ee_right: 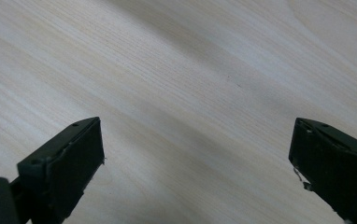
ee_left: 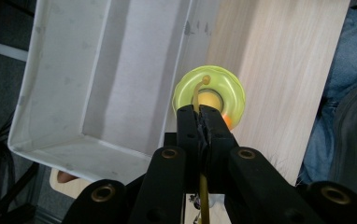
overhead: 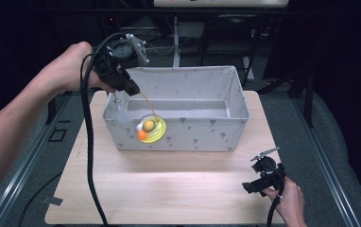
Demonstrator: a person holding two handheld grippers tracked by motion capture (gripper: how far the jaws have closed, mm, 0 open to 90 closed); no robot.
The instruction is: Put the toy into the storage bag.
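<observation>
Yellow-green translucent plastic ring toy (overhead: 151, 128) with orange balls hangs by its thin yellow cord from my left gripper (overhead: 132, 88), jaws clamped on the cord, at the near-left rim of the grey fabric box (overhead: 207, 135). I judge the next move is to carry it over the rim and release. My right gripper (overhead: 255, 185) rests spread wide, holding nothing, at the wooden table's (overhead: 169, 184) near-right corner.

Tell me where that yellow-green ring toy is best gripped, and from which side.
By its thin curved stem, from above, seems best. The left gripper already pinches that stem, and the yellow-green ring toy hangs below it by the near wall of the fabric bin. The stem is slim enough for the jaws to shut on, while the ring looks wide and rounded, likely harder to pinch.
</observation>
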